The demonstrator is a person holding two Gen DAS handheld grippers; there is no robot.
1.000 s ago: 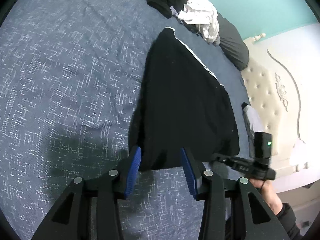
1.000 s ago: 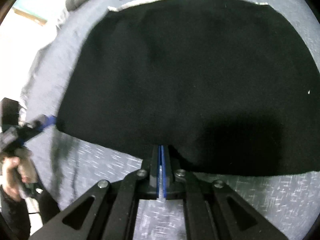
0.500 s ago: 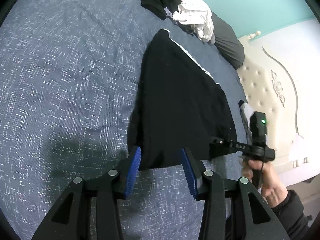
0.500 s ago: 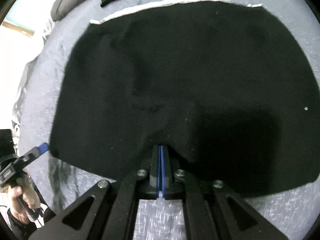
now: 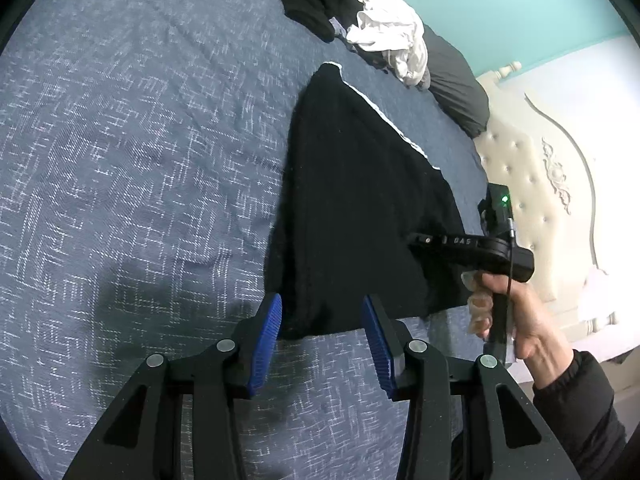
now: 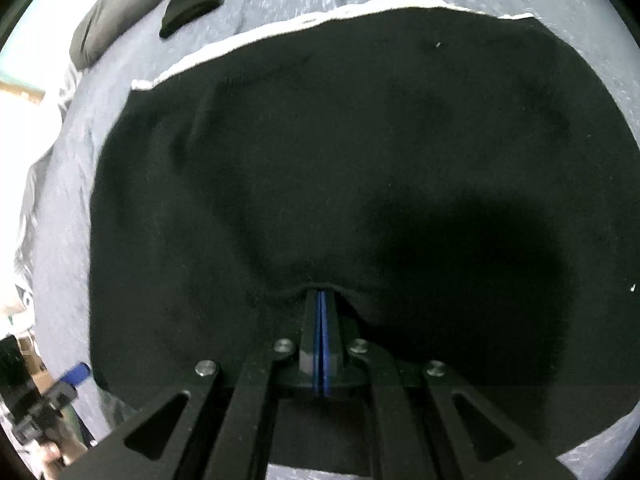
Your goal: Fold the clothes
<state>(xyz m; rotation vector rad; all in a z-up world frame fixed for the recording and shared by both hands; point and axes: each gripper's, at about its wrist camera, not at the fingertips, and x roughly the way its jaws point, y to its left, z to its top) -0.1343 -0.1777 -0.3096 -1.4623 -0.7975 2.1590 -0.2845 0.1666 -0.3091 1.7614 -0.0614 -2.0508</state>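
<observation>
Right gripper (image 6: 322,312) clenched on the garment (image 5: 360,208) near edge, likely mid-fold. Left gripper (image 5: 322,332) released at its corner; next, probably pinch there.

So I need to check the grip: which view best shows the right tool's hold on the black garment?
The right wrist view: the right tool is shut on the black garment edge. The left wrist view shows only its side, tips blending into fabric.

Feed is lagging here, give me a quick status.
Left tongs open, at the black garment's near edge. Right tongs shut on the garment's edge. Loose clothes pile far up the bed, clear of work.
</observation>
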